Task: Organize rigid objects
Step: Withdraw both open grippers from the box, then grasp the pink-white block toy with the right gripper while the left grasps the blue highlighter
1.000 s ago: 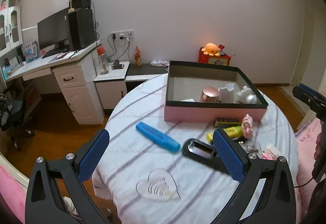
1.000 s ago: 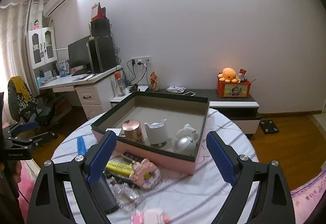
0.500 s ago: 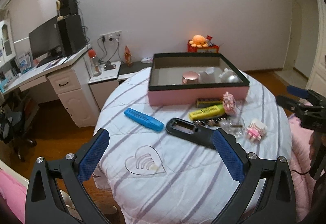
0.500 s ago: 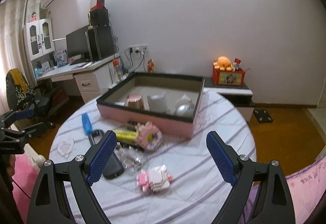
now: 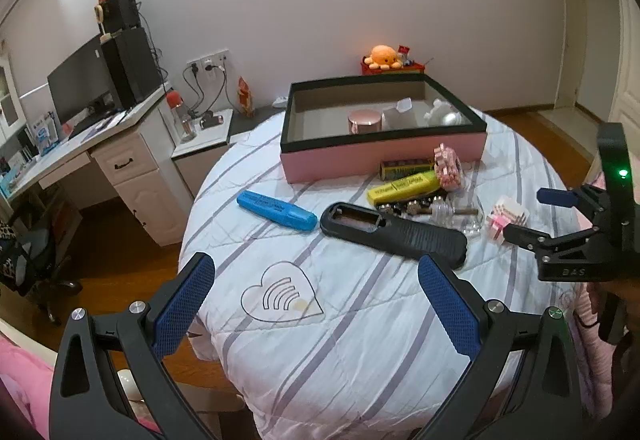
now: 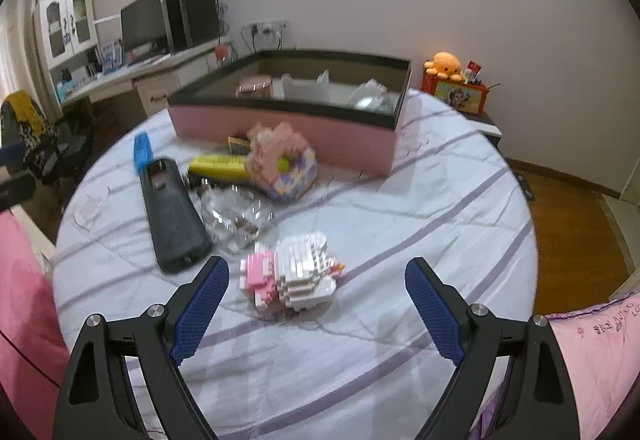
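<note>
A pink box (image 5: 384, 156) with a black rim sits at the far side of the round table (image 5: 360, 320). Inside it stand a rose-gold tin (image 5: 364, 121), a white cup (image 5: 400, 114) and a silvery ball (image 5: 450, 118) with a small white figure just behind it; the right wrist view shows the same things blurred.

The right gripper (image 6: 316, 294) is spread wide and holds nothing. The pink and white brick toy (image 6: 294, 282) lies on the cloth just ahead of it, roughly in line with the gap between the fingers, closer to the left one and touching neither. The left gripper (image 5: 316, 294) is also spread wide and empty, above the near part of the table. A clear heart-shaped piece (image 5: 280, 294) lies between and just beyond its fingers. Past its right finger lies the black remote (image 5: 394, 234), back up, battery bay open.

Beyond the remote lie a blue marker (image 5: 276, 210), a yellow marker (image 5: 404, 188), a dark battery pack (image 5: 406, 168) close to the box wall, a pink brick flower (image 5: 448, 168), some loose batteries (image 5: 404, 208) and a clear glass piece (image 5: 456, 216).

The table wears a white quilted cloth with grey stripes. The floor is wood. Along the white wall stand a desk (image 5: 80, 152) with a monitor (image 5: 78, 86) and a low cabinet bearing an orange plush octopus (image 5: 384, 56).
</note>
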Action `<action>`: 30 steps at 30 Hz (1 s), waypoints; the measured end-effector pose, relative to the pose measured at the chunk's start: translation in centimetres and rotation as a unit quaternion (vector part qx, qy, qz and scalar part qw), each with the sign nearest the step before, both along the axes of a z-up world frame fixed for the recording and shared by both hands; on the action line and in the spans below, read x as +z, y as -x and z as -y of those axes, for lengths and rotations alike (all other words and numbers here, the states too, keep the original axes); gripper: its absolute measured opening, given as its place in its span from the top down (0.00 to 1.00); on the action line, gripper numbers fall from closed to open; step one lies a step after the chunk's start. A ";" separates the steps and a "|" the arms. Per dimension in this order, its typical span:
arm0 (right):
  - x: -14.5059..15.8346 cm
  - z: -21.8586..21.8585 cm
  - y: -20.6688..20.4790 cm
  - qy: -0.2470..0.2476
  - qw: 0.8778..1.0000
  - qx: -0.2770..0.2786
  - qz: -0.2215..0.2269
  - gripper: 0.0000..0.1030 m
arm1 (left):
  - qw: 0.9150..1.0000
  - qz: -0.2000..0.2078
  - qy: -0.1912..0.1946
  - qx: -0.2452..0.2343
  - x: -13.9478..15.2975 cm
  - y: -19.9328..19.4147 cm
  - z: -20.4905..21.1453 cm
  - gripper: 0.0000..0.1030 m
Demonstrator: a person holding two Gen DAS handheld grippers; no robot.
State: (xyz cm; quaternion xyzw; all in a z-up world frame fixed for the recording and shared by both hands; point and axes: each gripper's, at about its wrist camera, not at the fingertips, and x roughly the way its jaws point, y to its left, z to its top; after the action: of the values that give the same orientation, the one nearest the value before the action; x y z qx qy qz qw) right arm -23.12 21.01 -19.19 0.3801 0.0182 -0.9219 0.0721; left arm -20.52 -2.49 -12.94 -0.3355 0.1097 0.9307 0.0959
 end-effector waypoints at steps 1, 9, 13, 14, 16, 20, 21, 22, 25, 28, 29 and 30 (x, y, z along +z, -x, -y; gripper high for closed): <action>-0.4 0.1 0.1 0.000 1.000 0.002 0.006 0.12 | 1.000 0.000 0.004 0.001 -0.1 0.0 0.0 0.00; -1.6 0.0 0.7 0.003 1.000 0.006 0.020 0.14 | 1.000 0.016 0.010 -0.001 -0.9 0.6 -0.5 0.00; -1.5 -0.1 1.0 -0.009 1.000 0.013 0.017 0.43 | 1.000 0.019 0.007 -0.010 -1.2 0.9 -1.0 0.00; -1.4 -0.4 1.0 -0.005 1.000 0.018 0.018 0.43 | 1.000 0.020 0.008 -0.010 -1.2 1.0 -1.1 0.00; -1.3 -0.8 1.0 0.006 1.000 0.024 0.018 0.44 | 1.000 0.020 0.004 -0.004 -1.4 1.3 -0.8 0.00; -1.0 -1.3 0.9 0.015 0.999 0.024 0.016 0.44 | 0.999 0.035 -0.011 0.028 -1.8 2.5 0.5 0.00; -0.9 -1.4 0.9 0.019 0.999 0.025 0.015 0.44 | 0.998 0.040 -0.019 0.040 -2.0 2.9 1.0 0.00; -0.8 -1.5 1.0 0.021 0.999 0.023 0.012 0.44 | 0.998 0.043 -0.025 0.048 -2.1 3.3 1.4 0.00; -0.5 -1.8 1.6 0.024 0.999 0.020 0.008 0.44 | 0.996 0.047 -0.036 0.074 -2.5 4.5 2.1 0.00; -0.2 -2.3 2.2 0.028 0.999 0.016 0.003 0.44 | 0.993 0.055 -0.040 0.095 -3.0 6.0 2.4 0.00; -0.2 -2.4 2.3 0.028 0.999 0.015 0.002 0.44 | 0.992 0.057 -0.044 0.100 -3.2 6.7 2.4 0.00; 0.0 -2.7 2.6 0.028 1.000 0.011 -0.002 0.44 | 0.991 0.059 -0.047 0.107 -3.4 7.4 2.4 0.00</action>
State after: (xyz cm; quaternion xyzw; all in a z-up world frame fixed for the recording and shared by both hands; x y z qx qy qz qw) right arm -25.75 23.72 -19.21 0.3763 -0.0038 -0.9219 0.0928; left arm -27.92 -4.89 -16.36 -0.3949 0.0234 0.9182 0.0181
